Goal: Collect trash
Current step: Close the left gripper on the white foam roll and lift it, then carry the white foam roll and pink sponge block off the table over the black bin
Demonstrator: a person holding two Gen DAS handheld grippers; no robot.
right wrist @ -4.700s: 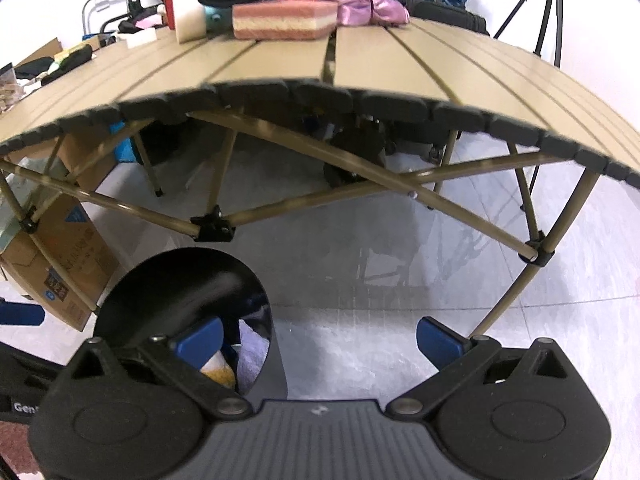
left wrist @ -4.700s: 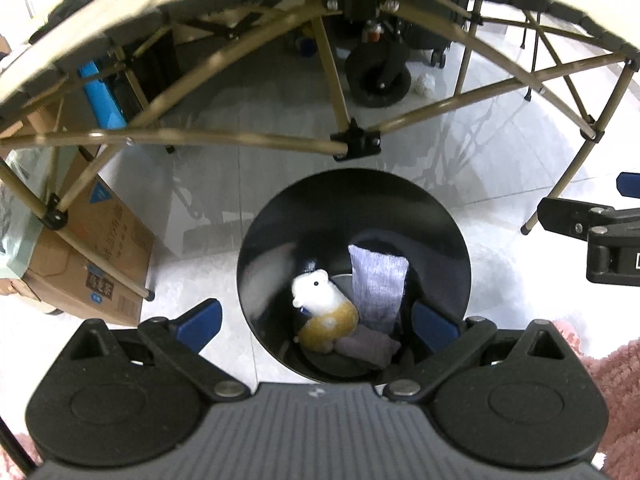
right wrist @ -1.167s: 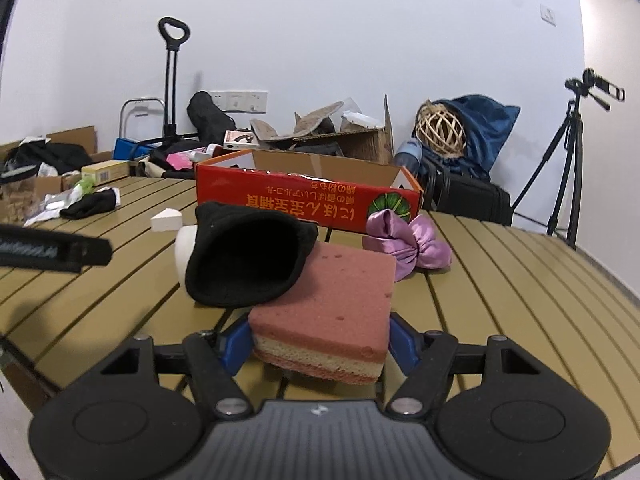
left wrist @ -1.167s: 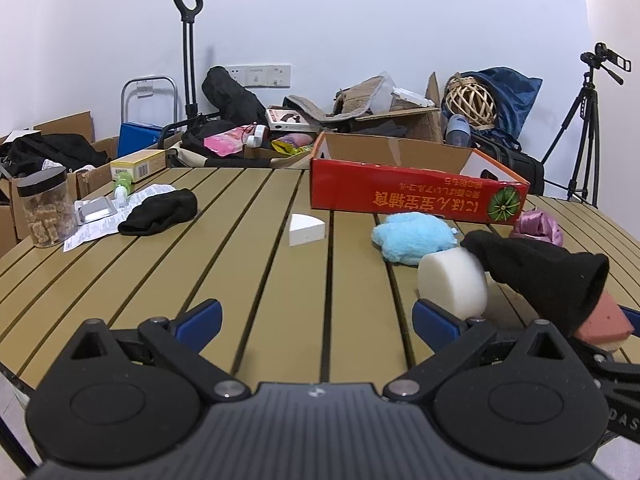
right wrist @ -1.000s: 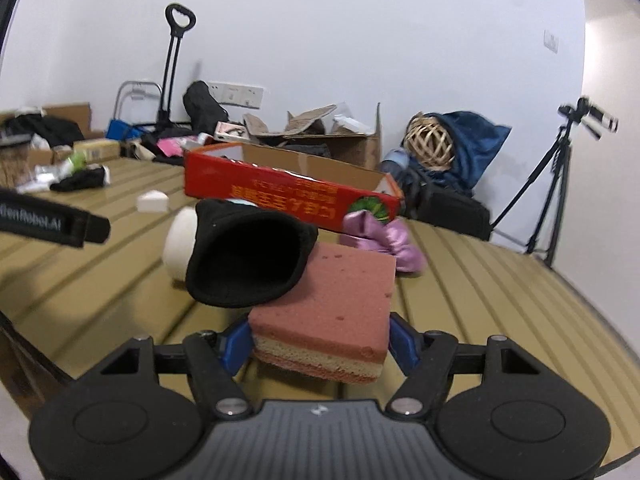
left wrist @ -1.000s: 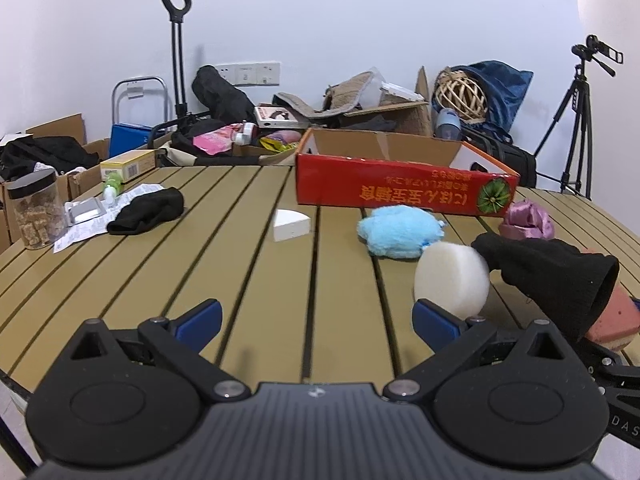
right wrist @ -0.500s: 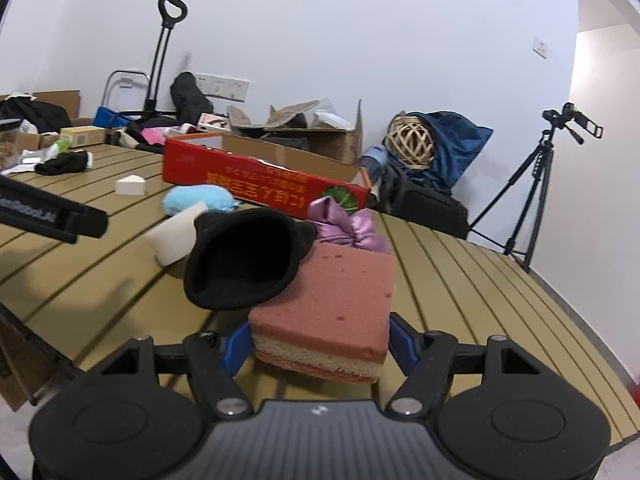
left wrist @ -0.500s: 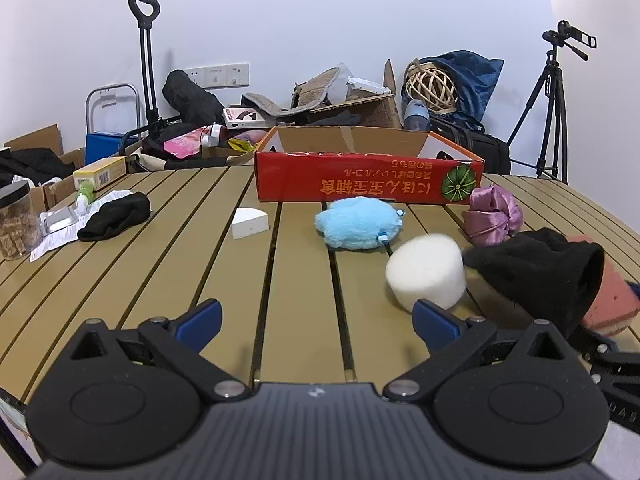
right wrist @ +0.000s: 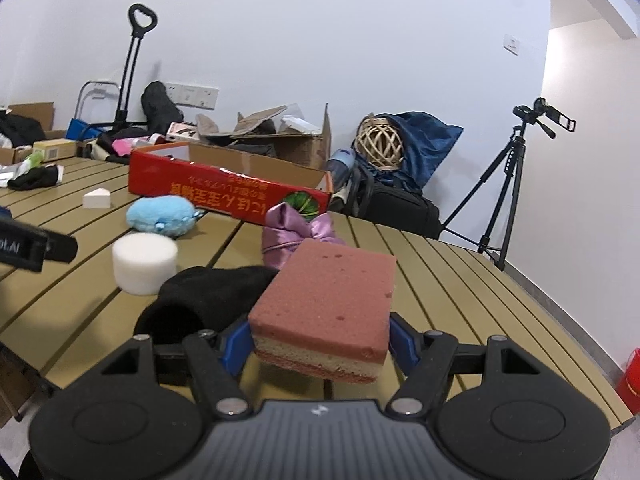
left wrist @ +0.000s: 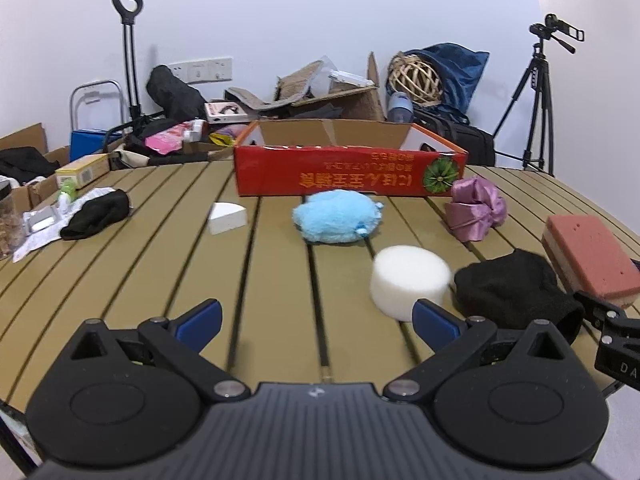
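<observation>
Left wrist view: the left gripper (left wrist: 316, 318) is held empty over the slatted table (left wrist: 132, 276), its jaws spread wide with nothing between them. Uncollected litter is spread ahead: a white foam disc (left wrist: 410, 278) at 1 o'clock, a blue plush (left wrist: 336, 216) at 12, a white wedge (left wrist: 227, 218) at 11, a black sock (left wrist: 98, 214) at 10 and a pink bow (left wrist: 476, 212) at 2. A black cloth (left wrist: 512, 292) lies just beside the disc.

Right wrist view: the right gripper (right wrist: 318, 342) is clamped on a pink sponge (right wrist: 332, 300), which is raised off the table at its near edge. The black cloth is seen touching the sponge's left side. No bin is visible in either view.

Judged from this, one piece is in hand and not yet binned, and most of the clearing is left to do.
</observation>
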